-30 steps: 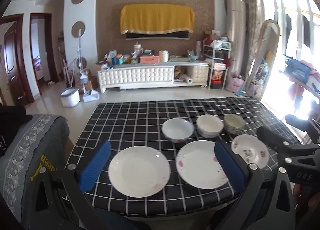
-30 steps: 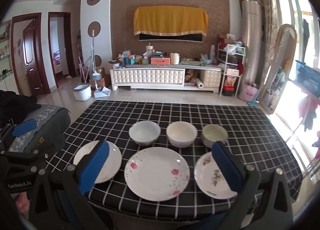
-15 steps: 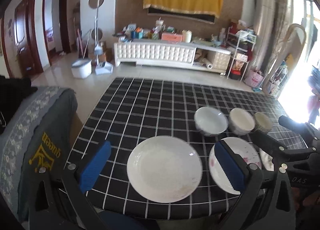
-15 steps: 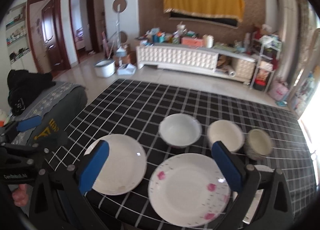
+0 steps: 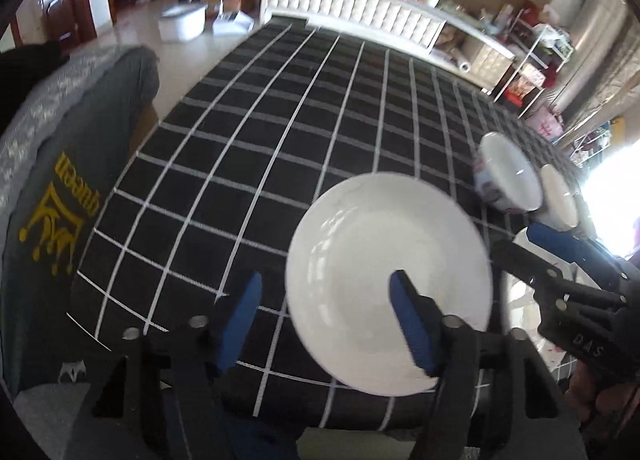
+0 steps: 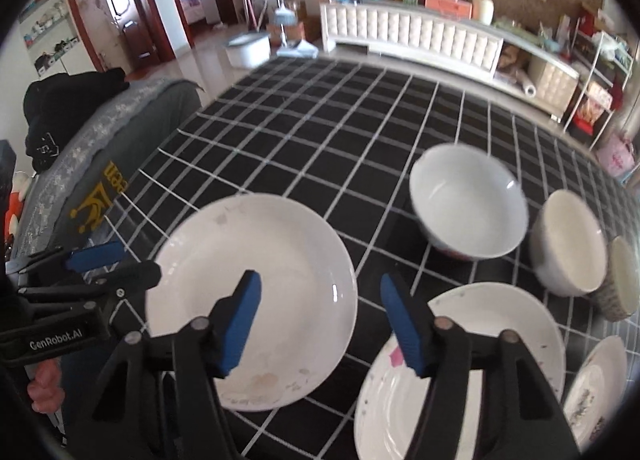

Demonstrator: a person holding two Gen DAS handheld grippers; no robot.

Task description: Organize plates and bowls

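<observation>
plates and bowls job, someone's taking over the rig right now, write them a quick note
Left gripper: open, jaws just been closing, nothing pinched; its right finger is over the plain white plate, left finger over the tablecloth.
Right gripper: open, jaws just been closing, holding nothing, over the gap between the plain plate and the pink-flowered plate.
Front row: those two plates and a small patterned plate. Behind: three bowls, the largest leftmost.
Done: nothing stacked yet, every piece lies separate.
Left: probably stack the plates, nest the bowls.
</observation>
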